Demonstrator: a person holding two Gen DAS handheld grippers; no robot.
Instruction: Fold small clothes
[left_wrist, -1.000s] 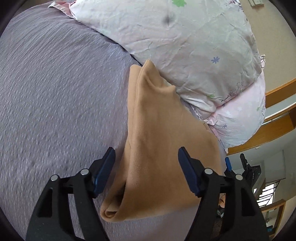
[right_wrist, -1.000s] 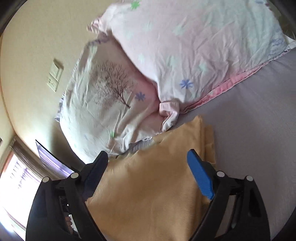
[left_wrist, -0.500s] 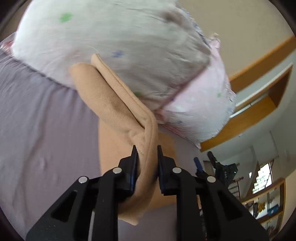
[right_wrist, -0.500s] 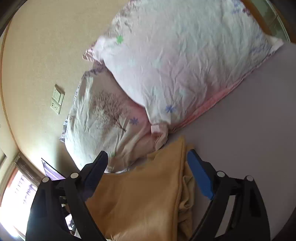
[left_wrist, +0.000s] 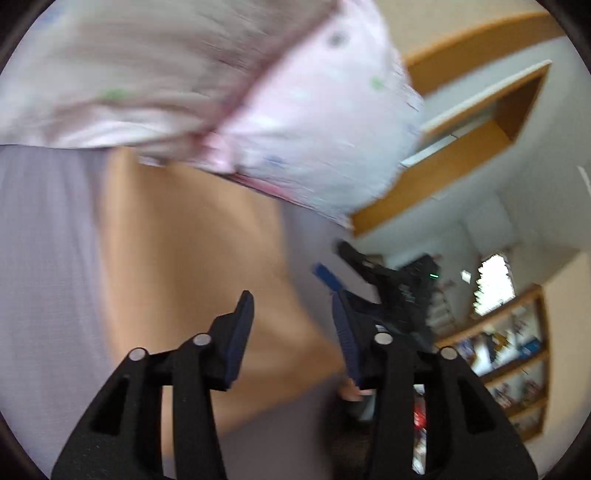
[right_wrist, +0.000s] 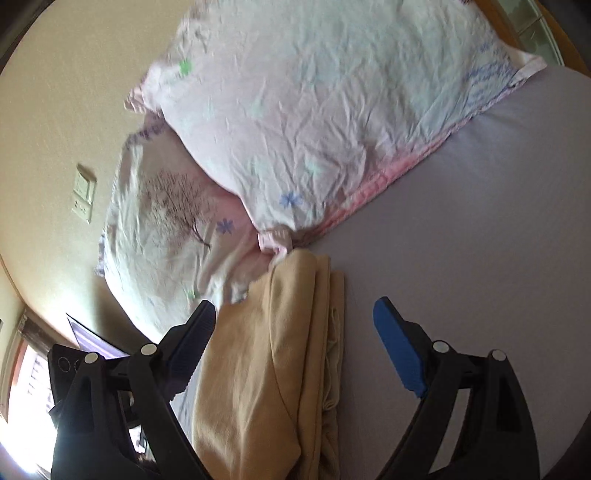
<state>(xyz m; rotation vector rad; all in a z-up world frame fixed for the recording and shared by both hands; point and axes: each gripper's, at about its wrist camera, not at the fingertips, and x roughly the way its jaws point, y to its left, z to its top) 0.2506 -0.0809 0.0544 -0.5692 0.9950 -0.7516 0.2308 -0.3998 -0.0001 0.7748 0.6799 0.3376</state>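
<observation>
A tan folded garment (left_wrist: 192, 258) lies on the lilac bedsheet (left_wrist: 48, 258) against the pillows; the left wrist view is blurred by motion. My left gripper (left_wrist: 291, 314) is open and empty just above the garment's near edge. In the right wrist view the garment (right_wrist: 273, 362) lies folded in layers, one end touching the pillows. My right gripper (right_wrist: 295, 321) is open and empty, its fingers spread either side of the garment. The right gripper also shows in the left wrist view (left_wrist: 373, 273) beyond the garment's right edge.
Two floral pink-and-white pillows (right_wrist: 317, 110) are stacked at the head of the bed against a cream wall with a switch plate (right_wrist: 84, 199). A wooden frame (left_wrist: 461, 140) and bookshelves (left_wrist: 509, 347) stand past the bed's edge. Lilac sheet (right_wrist: 480, 229) spreads to the right.
My left gripper had shut on the garment's fold and lifted it; now it has opened and the garment lies flat. The right gripper stayed open and tilted back a little.
</observation>
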